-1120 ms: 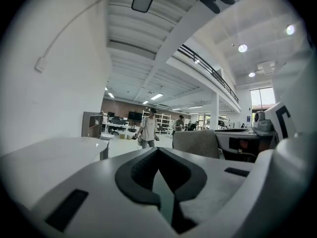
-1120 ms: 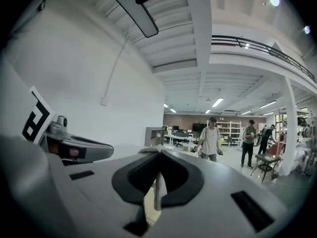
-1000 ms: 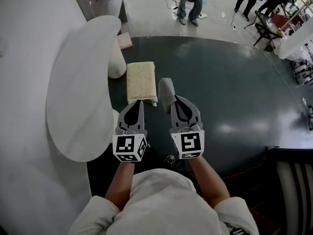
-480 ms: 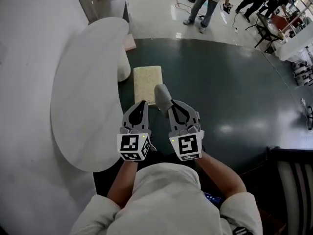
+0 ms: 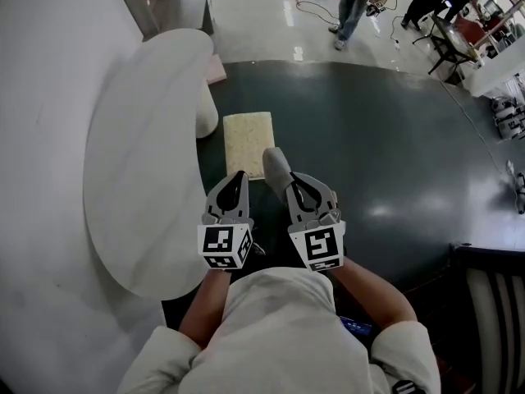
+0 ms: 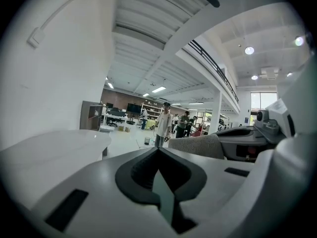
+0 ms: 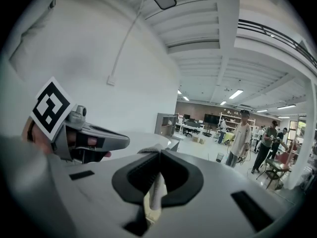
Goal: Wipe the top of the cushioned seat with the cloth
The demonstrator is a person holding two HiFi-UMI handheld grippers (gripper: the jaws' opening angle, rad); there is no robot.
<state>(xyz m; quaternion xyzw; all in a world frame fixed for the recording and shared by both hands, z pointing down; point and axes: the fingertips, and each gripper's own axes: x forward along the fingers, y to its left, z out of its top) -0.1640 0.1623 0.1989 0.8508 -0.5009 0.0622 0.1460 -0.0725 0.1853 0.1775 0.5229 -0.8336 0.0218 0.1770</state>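
Two claws out over the dark mat (image 5: 394, 138), one carrying the cloth.
My right claw (image 5: 289, 179) is clamped on the grey cloth (image 5: 276, 164), whose near end is buried between the jaws. My left claw (image 5: 238, 176) is closed on nothing. The cloth's tip hides the near corner of the cushioned seat (image 5: 248, 136), which stands just beside the white table (image 5: 139, 154).

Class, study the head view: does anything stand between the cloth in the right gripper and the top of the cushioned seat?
Nothing visible does. The grey cloth, pinched in the right gripper, hangs by the near right corner of the cushioned seat, whose top is bare. The left gripper, shut and empty, is left of it.
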